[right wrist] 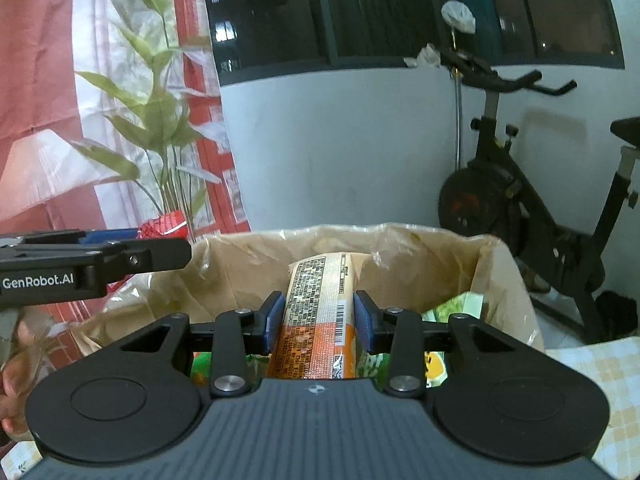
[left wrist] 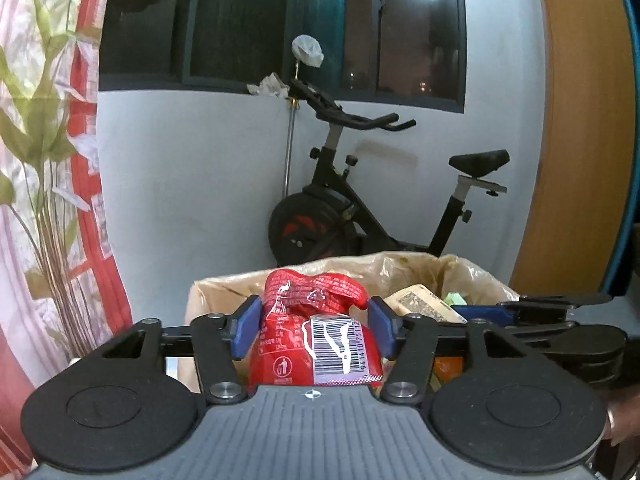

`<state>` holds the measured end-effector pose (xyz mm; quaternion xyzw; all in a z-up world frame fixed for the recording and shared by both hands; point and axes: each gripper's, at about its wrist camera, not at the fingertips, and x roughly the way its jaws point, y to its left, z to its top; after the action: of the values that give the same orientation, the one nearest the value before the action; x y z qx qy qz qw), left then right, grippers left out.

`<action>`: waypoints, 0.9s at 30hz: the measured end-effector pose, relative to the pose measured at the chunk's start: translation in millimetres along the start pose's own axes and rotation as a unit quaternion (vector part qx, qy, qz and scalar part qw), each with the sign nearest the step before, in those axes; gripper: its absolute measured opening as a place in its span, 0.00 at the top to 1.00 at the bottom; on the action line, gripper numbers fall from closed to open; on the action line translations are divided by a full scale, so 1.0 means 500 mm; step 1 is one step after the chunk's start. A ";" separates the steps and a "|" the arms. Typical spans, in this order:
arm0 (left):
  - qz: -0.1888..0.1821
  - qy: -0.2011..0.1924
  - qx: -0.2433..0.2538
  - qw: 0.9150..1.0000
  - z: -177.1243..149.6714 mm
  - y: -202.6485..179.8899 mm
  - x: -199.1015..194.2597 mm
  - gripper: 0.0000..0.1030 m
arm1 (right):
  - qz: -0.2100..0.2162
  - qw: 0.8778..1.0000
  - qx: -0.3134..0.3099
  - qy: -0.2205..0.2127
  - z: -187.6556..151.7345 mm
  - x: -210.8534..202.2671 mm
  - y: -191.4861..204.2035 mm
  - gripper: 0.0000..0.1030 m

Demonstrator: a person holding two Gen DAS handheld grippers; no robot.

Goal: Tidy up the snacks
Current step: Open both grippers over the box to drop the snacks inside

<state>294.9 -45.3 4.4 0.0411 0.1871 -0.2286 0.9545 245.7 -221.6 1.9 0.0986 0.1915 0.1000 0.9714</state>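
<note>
We held both grippers over the open cardboard box (right wrist: 504, 280), its plastic-lined rim just ahead and room left along its far wall. The left gripper (left wrist: 316, 320) carried a red snack packet (left wrist: 316, 332) between its fingers, barcode up; whether the blue pads still pressed it we could not tell. The right gripper (right wrist: 319, 316) clamped an orange snack packet (right wrist: 320, 312), its long axis pointing away towards the wall, above green packets (right wrist: 460, 304) inside. An exercise bike (left wrist: 360, 200) stood behind.

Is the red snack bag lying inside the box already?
No, the red snack packet sits between the left tongs, above the lined cardboard box.
</note>
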 end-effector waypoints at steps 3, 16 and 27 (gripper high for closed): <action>0.015 0.005 -0.006 1.000 -0.009 0.007 -0.007 0.30 | -0.007 1.000 -0.002 0.000 -0.002 -0.008 -0.002 0.55; 0.029 0.014 -0.042 0.999 -0.019 0.030 -0.088 0.25 | -0.001 0.999 -0.051 -0.004 -0.021 -0.081 0.015 0.51; 0.037 0.007 -0.076 0.996 -0.076 0.038 -0.196 0.25 | 0.006 0.998 -0.067 -0.013 -0.060 -0.140 0.036 0.51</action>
<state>209.8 19.0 6.0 -0.0231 0.2093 -0.1783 0.9612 167.4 -216.1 3.5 0.0361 0.1714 0.1168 0.9776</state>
